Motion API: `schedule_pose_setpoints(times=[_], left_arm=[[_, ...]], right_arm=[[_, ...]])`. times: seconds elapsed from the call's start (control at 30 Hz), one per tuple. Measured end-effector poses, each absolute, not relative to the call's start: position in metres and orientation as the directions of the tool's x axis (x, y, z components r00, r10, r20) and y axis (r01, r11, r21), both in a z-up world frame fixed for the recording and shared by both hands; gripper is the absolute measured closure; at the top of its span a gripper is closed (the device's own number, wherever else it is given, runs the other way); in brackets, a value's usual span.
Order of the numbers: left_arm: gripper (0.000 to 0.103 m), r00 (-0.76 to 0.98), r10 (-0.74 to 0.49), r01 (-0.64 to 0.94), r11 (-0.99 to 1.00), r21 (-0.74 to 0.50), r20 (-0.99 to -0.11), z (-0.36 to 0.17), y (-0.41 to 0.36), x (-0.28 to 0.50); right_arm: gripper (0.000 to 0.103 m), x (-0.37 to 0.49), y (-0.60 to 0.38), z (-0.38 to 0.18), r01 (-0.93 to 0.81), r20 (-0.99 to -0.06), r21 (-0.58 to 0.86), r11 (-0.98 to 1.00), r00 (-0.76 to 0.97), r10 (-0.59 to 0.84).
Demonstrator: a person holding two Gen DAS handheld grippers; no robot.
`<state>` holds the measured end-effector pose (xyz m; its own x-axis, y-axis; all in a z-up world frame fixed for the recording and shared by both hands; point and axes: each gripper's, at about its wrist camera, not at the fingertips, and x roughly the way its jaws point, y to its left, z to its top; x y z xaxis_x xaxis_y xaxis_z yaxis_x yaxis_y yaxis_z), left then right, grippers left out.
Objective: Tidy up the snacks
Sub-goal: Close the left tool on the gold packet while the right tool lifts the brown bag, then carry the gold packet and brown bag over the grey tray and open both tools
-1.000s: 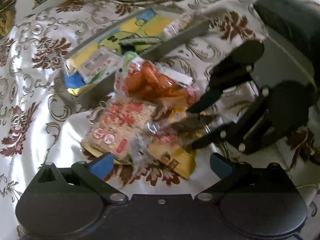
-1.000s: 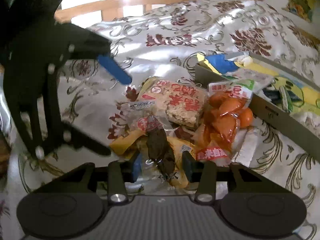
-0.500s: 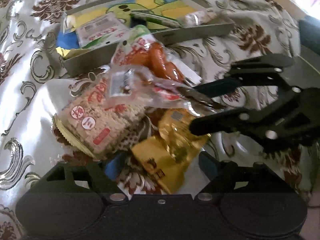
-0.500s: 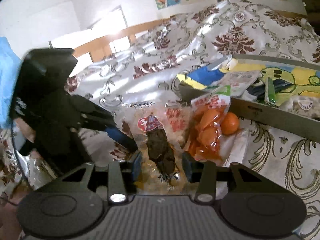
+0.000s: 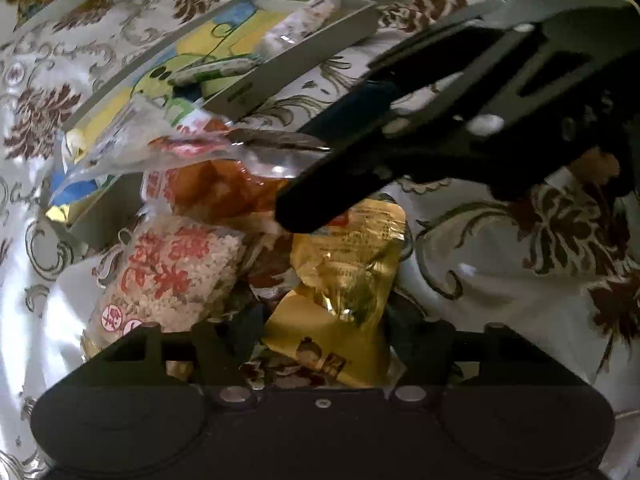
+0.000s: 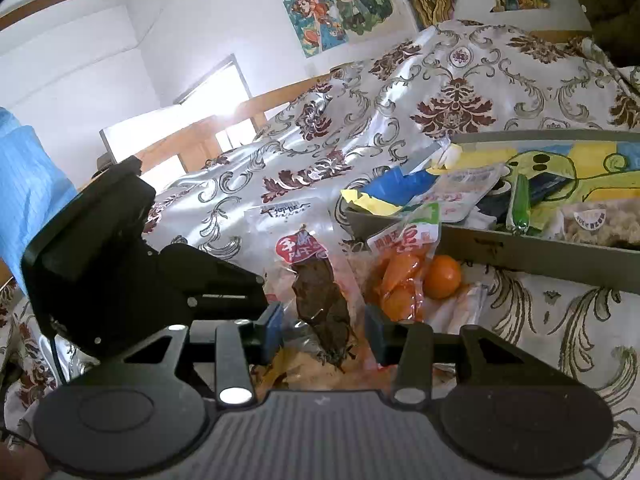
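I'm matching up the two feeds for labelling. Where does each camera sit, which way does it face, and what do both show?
Left wrist: on the left gripper, angled steeply down at the snack pile; its closing fingers flank the gold packet; right gripper crosses above.
Right wrist: on the right gripper, facing shallower across the bedspread; it holds the clear dried-meat packet; left gripper at left.
Shared: the orange sausage pack, grey tray, dried-meat packet.

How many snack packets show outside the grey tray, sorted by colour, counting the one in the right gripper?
Clear packet of dark dried meat, in the right gripper: 1
Orange sausage packet: 1
Pale rice-cake packet with red print: 1
Gold foil packet: 1
Yellow packet: 1
Total: 5; anything buried underneath cannot be counted.
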<state>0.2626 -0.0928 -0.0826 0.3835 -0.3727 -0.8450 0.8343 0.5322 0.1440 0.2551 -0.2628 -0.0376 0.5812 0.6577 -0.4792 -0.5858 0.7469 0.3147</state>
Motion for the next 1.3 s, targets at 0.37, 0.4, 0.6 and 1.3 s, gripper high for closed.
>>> schedule_pose_setpoints(times=[0.37, 0.4, 0.6, 1.3], left_arm=[[0.047, 0.391, -0.369, 0.771, 0.632, 0.081, -0.843, -0.066, -0.077, 0.254], [0.047, 0.395, -0.371, 0.768, 0.636, 0.08, -0.84, -0.064, -0.075, 0.251], [0.049, 0.457, -0.403, 0.744, 0.662, 0.092, -0.793, -0.041, -0.065, 0.235], [0.049, 0.703, -0.386, 0.528, 0.846, 0.076, -0.597, 0.023, -0.108, 0.329]], right_arm=[[0.054, 0.249, -0.266, -0.027, -0.554, -0.448, 0.262, 0.79, 0.655, 0.608], [0.054, 0.25, -0.267, -0.025, -0.546, -0.442, 0.261, 0.796, 0.665, 0.602], [0.054, 0.249, -0.273, -0.018, -0.484, -0.415, 0.218, 0.847, 0.74, 0.53], [0.054, 0.29, -0.275, -0.011, -0.095, -0.345, -0.101, 0.99, 0.937, 0.055]])
